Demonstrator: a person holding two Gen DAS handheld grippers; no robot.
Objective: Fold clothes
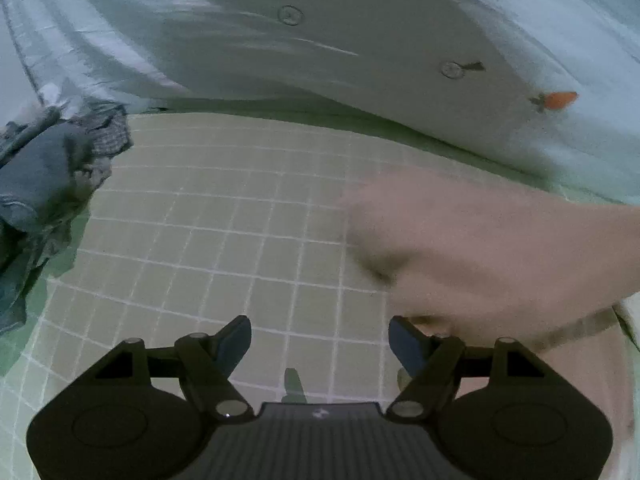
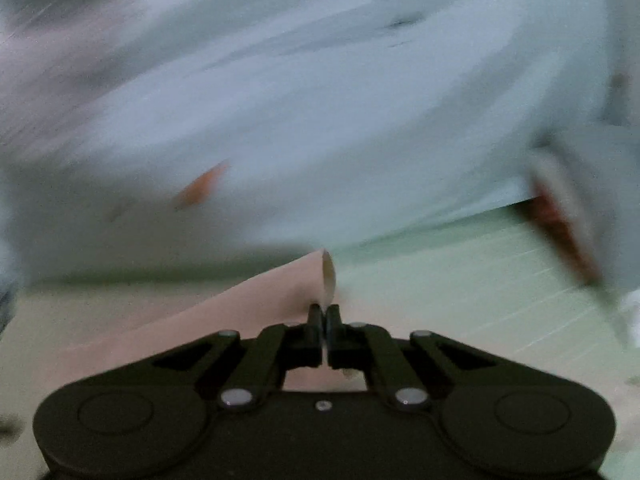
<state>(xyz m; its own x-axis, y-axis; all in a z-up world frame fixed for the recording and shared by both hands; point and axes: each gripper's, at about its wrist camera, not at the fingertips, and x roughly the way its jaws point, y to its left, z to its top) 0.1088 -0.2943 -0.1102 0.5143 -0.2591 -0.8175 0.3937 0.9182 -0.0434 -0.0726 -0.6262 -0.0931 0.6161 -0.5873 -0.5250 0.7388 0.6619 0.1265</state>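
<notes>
Two hand-held grippers showed, one in each wrist view. Nearest, the left hand-held gripper (image 1: pixel 320 338) hung with its blue-tipped fingers spread wide and nothing between them, above a gridded mat (image 1: pixel 224 224) that covered the desk (image 1: pixel 12 364). A pink garment (image 1: pixel 500 256), blurred, lay on the mat just beyond and to the right of that hand-held gripper, its near edge close to the right fingertip (image 1: pixel 400 330); whether cloth and tip touched could not be told. Left of the mat, well apart from the garment, sat a heap of dark blue and checked clothes (image 1: pixel 48 176). Beyond the mat, farthest off, stretched a pale sheet (image 1: pixel 320 48) with round buttons and an orange tab (image 1: pixel 560 99) toward its right side.

From the right wrist view, the right hand-held gripper (image 2: pixel 324 312) had its fingers pressed together on an edge of the pink garment (image 2: pixel 248 304), which rose just past the fingertips in a curled fold and trailed back to the left over the mat. Beyond the garment, the pale sheet (image 2: pixel 320 120) filled the far view, heavily blurred.
</notes>
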